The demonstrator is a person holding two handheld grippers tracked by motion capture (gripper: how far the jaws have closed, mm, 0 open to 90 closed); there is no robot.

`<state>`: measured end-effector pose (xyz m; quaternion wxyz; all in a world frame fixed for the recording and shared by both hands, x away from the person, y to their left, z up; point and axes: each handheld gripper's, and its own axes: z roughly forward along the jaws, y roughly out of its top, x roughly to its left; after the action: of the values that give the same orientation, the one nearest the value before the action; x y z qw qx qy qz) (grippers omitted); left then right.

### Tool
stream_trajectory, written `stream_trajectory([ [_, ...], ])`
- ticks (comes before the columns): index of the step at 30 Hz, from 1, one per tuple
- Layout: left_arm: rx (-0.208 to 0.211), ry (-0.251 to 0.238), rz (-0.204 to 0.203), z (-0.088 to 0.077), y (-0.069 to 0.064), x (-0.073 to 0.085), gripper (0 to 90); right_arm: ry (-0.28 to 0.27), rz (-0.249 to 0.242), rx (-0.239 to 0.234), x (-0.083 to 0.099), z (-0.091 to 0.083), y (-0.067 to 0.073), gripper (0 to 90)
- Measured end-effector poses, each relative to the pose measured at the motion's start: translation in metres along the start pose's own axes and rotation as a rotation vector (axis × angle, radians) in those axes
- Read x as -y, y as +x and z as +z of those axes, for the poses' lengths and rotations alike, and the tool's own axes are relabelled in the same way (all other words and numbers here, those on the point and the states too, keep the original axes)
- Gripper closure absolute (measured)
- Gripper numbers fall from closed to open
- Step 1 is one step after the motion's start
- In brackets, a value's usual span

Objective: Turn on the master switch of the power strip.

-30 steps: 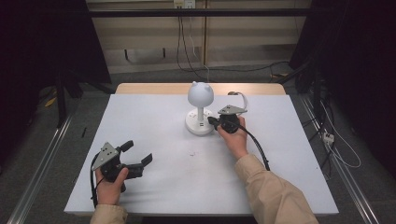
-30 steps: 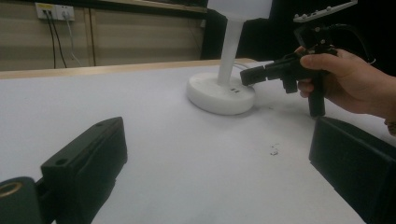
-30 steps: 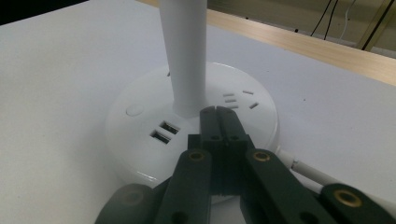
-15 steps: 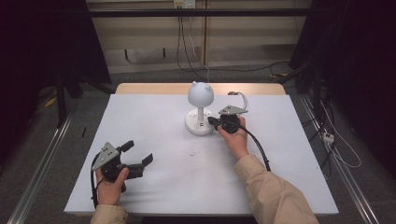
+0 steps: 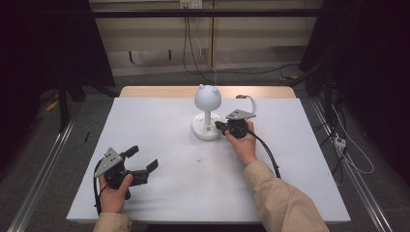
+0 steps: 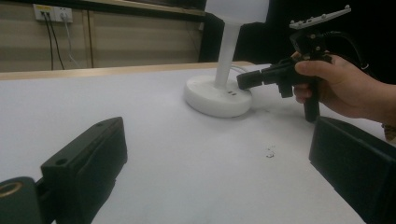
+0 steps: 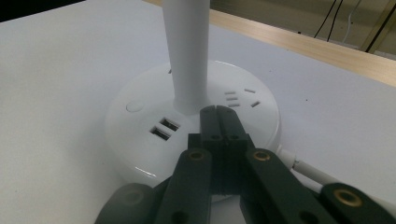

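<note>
Lamp base [image 7: 140, 126] directly under closed right gripper [image 7: 218, 112] tips, beside stem.

The person's right hand [image 5: 243, 142] reaches forward across the table, arm extended in a tan sleeve [image 5: 280, 198], and holds the black two-jaw right gripper [image 5: 219, 126] level, its jaws pressed together with nothing between them. The left hand [image 5: 114, 191] rests near the table's near edge, gripping the black left gripper [image 5: 142, 158], whose jaws stand wide apart and hold nothing.
</note>
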<state>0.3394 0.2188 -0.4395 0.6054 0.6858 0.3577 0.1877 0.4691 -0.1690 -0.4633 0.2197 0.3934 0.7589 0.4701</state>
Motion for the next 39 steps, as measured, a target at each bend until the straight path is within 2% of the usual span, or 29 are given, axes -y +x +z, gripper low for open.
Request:
stream_trajectory([
  [15,-0.002,-0.002,0.001,-0.0014,-0.0004,-0.0002,3.9,0.006,-0.01,-0.001,-0.0001,0.0002,0.0,90.0],
  [23,0.003,-0.002,0.003,0.0001,-0.0021,-0.0003,3.9,0.032,-0.041,0.012,-0.0023,0.0001,0.0027,90.0],
  [32,0.003,-0.005,0.006,0.0005,-0.0028,-0.0012,3.9,0.038,-0.038,0.017,-0.0024,0.0008,0.0034,90.0],
  [34,0.003,-0.006,0.011,0.0006,-0.0031,-0.0021,3.9,0.034,-0.03,0.01,-0.0019,0.0007,0.0025,90.0],
  [35,0.002,-0.007,0.011,0.0003,-0.0029,-0.0023,3.9,0.031,-0.008,0.003,-0.0017,0.0006,0.001,90.0],
  [39,-0.001,-0.007,0.0,-0.0009,-0.0015,-0.0008,3.9,0.031,-0.018,0.0,-0.0034,0.0006,-0.0004,90.0],
])
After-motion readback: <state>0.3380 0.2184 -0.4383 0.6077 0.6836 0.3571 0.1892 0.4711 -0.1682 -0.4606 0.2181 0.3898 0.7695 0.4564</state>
